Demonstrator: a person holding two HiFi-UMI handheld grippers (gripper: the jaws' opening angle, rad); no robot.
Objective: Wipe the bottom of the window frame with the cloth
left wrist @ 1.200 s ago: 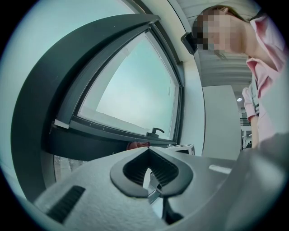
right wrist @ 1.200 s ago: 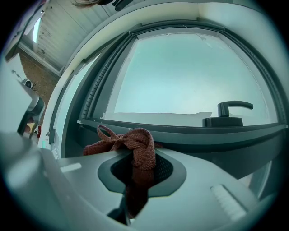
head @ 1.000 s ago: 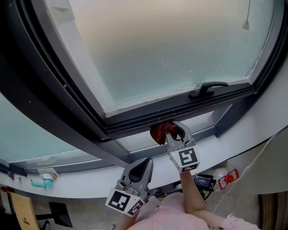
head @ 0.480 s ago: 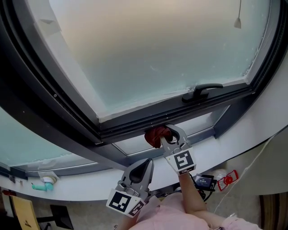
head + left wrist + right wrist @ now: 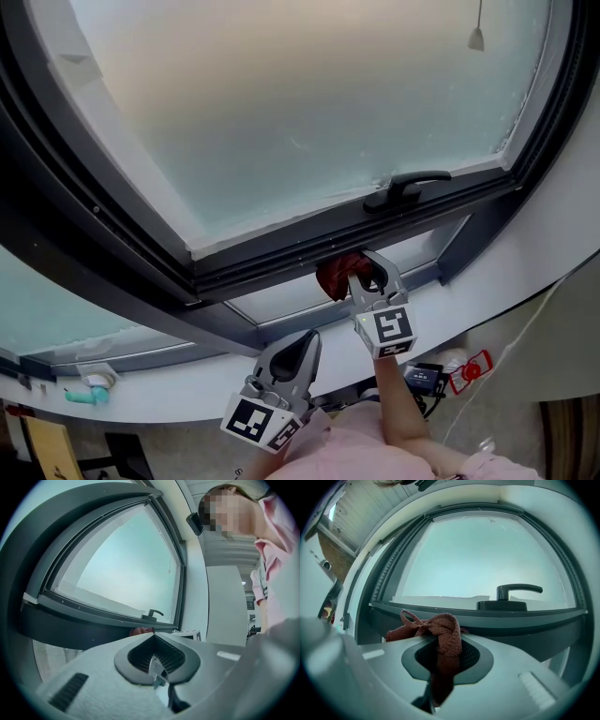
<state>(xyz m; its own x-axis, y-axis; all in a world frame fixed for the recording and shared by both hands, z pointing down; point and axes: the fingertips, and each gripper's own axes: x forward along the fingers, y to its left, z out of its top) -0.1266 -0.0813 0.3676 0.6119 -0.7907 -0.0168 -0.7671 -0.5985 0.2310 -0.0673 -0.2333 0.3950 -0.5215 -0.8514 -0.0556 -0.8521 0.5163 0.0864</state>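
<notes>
Bunched woven cloth (image 5: 335, 275), R gripper (image 5: 367, 272)

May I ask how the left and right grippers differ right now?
The right gripper is shut on the red cloth; the left gripper is shut on nothing. The right gripper sits at the bottom of the window frame; the left gripper hangs lower, apart from it. Both are shut.

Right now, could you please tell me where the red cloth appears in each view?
Head view: red cloth centre, beneath the window frame.
Left gripper view: reddish sliver, low centre, under the frame.
Right gripper view: low centre, in the right gripper's shut jaws.
Shared landmark: window handle, up and right of the cloth throughout.
</notes>
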